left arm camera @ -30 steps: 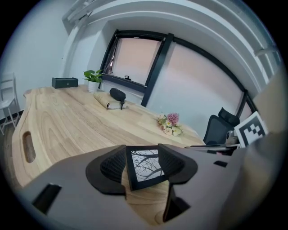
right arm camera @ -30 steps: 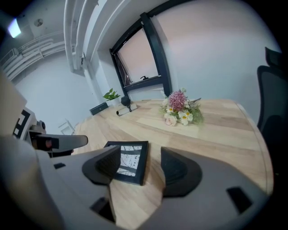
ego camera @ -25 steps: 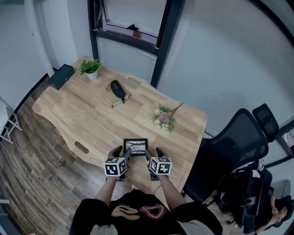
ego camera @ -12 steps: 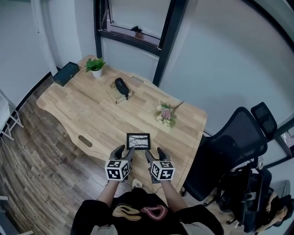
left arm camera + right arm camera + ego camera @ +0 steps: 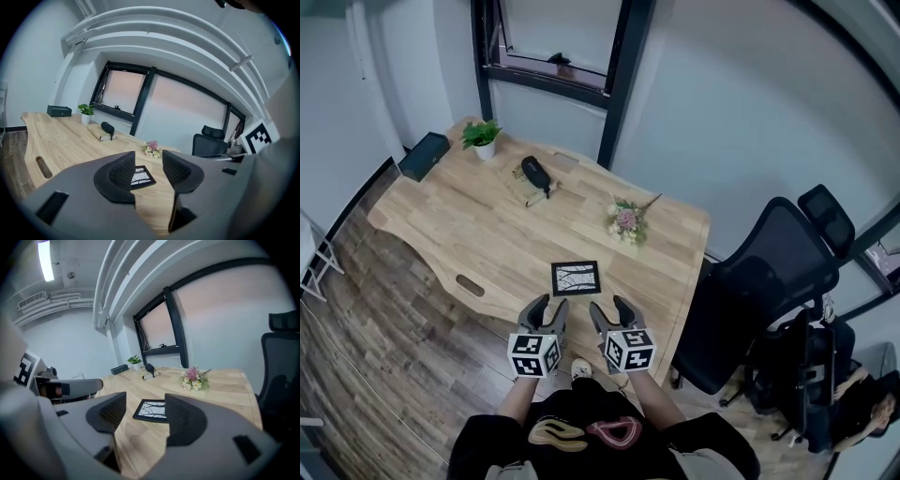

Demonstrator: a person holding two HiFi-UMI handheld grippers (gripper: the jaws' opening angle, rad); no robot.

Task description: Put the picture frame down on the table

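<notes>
The black picture frame (image 5: 576, 277) lies flat on the wooden table (image 5: 469, 225) near its front edge, picture side up; it also shows as the frame (image 5: 140, 176) and the frame (image 5: 152, 410) beyond the jaws in both gripper views. My left gripper (image 5: 546, 311) and right gripper (image 5: 607, 311) hover side by side on the near side of the frame, off the table edge, apart from it. Both are open and empty. The left jaws have just been closing a little with nothing between them.
A small flower bouquet (image 5: 624, 221) lies behind the frame. A black case on a cloth (image 5: 534, 174), a potted plant (image 5: 482, 137) and a dark box (image 5: 424, 156) stand at the far left. A black office chair (image 5: 759, 291) stands right of the table.
Both grippers have drawn back from the frame toward the person and risen. The frame stays lying flat on the table.
</notes>
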